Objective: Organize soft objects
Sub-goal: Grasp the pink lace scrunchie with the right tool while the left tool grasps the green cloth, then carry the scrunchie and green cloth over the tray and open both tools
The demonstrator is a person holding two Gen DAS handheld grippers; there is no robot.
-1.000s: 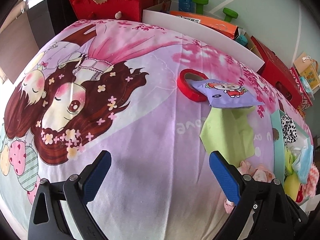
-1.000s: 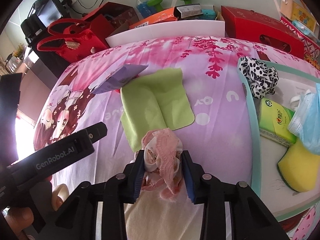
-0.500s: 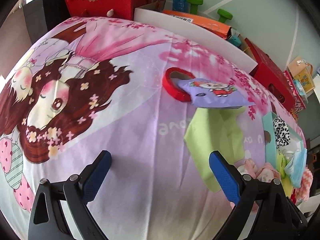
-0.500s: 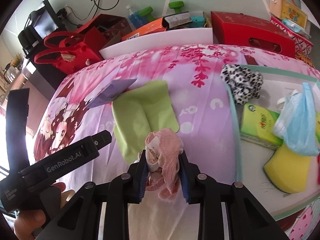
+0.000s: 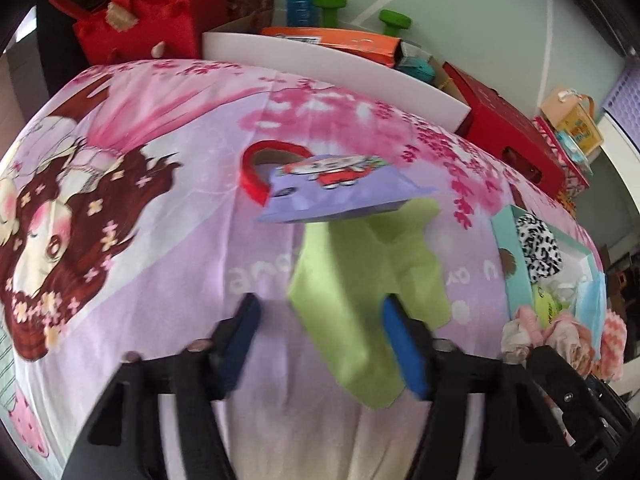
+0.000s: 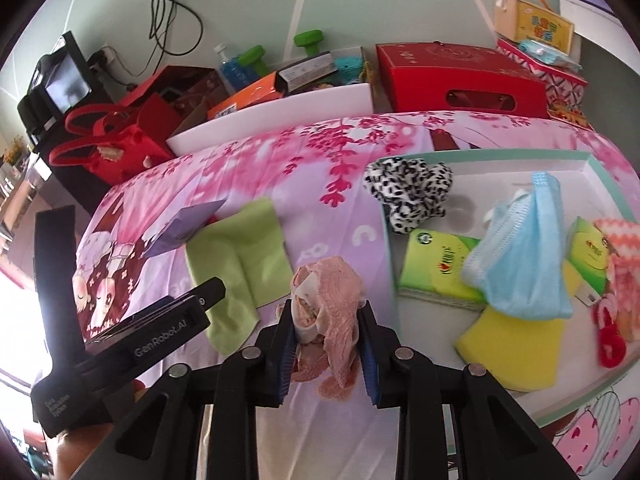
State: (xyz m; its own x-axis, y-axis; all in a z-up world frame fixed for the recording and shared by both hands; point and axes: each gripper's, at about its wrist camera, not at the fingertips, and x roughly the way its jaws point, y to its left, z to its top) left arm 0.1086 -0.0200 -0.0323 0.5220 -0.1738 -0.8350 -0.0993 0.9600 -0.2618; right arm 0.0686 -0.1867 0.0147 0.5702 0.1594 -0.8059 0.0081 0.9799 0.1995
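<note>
Now the right hand-held gripper (image 6: 326, 344) clenches the pink lace cloth (image 6: 328, 304) between its pads — beside the tray (image 6: 390, 264).

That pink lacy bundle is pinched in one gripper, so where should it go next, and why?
Probably a short carry to the right, over the teal rim of the tray. The right gripper is clamped on the pink lace cloth, held above the bedsheet. The leopard scrunchie, face mask and sponge already lie in that tray.
</note>
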